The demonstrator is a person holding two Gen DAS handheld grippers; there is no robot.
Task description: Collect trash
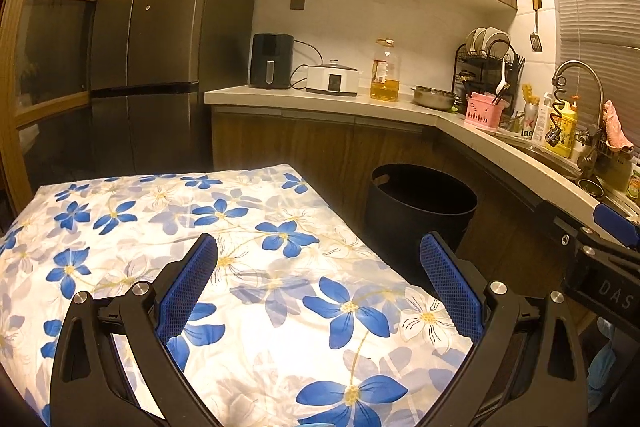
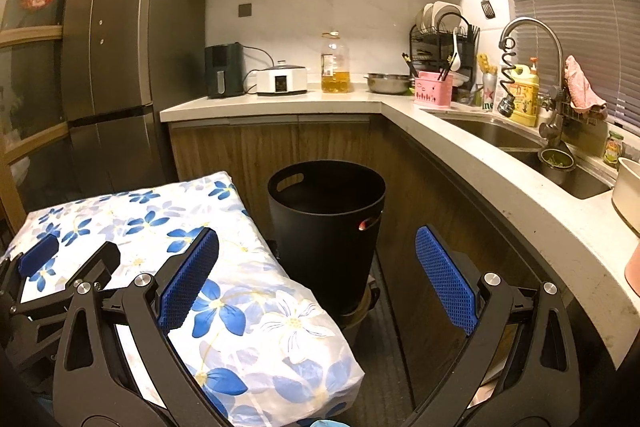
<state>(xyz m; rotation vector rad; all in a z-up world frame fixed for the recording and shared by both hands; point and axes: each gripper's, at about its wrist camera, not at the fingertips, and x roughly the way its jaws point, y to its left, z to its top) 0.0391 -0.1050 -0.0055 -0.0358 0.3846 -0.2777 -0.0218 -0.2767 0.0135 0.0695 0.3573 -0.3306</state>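
A black round bin [image 1: 420, 211] [image 2: 326, 223] with handle holes stands on the floor against the wooden cabinets, to the right of a table under a blue-flowered cloth [image 1: 160, 219] [image 2: 140, 219]. No loose trash shows on the cloth. Something red shows through the bin's right handle hole. My left gripper [image 1: 319, 243] hangs open over the cloth's right half, with nothing between its fingers. My right gripper [image 2: 317, 235] is open and empty, in front of the bin and over the table's right edge. The left gripper [image 2: 70, 255] also shows low at the left of the right wrist view.
An L-shaped counter [image 2: 400, 107] carries an air fryer [image 2: 224, 71], a white cooker [image 2: 282, 79], an oil bottle [image 2: 335, 67], a steel bowl, a pink caddy and a dish rack. A sink [image 2: 520, 143] with a tall tap lies on the right. A grey fridge [image 1: 152, 39] stands at the left.
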